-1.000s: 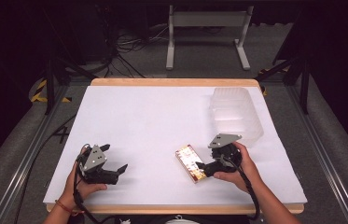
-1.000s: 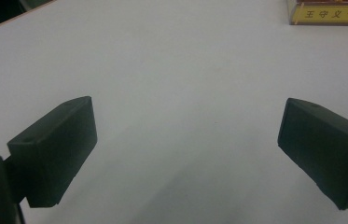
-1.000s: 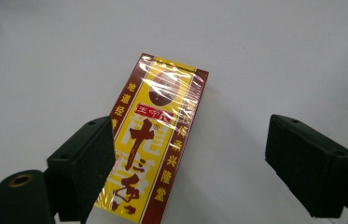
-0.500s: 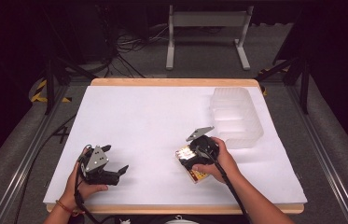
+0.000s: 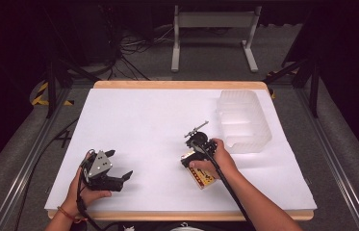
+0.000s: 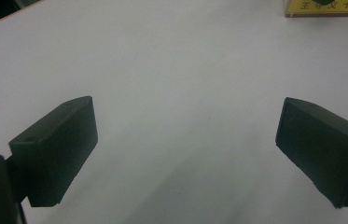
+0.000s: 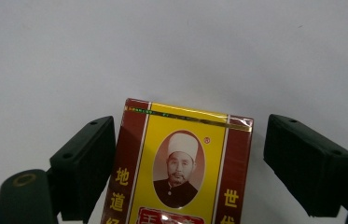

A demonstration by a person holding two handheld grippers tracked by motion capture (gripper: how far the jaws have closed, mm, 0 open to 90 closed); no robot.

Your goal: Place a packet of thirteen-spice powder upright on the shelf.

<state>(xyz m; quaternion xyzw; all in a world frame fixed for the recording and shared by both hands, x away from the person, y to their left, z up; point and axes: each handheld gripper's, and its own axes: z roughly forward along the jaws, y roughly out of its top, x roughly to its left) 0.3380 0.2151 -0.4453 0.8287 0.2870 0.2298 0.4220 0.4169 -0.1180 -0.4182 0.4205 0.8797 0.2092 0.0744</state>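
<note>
Box: I see the yellow-red box flat on the white surface.
Right gripper: straddles the box; jaws just closing, left touching, right apart, not gripping.

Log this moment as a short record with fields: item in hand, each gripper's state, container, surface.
item: yellow and dark red box, flat on the table, near the front edge
right gripper: jaws straddle the box; one touches its side, a gap shows at the other; not clamped
left gripper: open, nothing between its jaws, low over the sheet
container: clear plastic bin, far right of the box, apart from it
surface: white table
</note>
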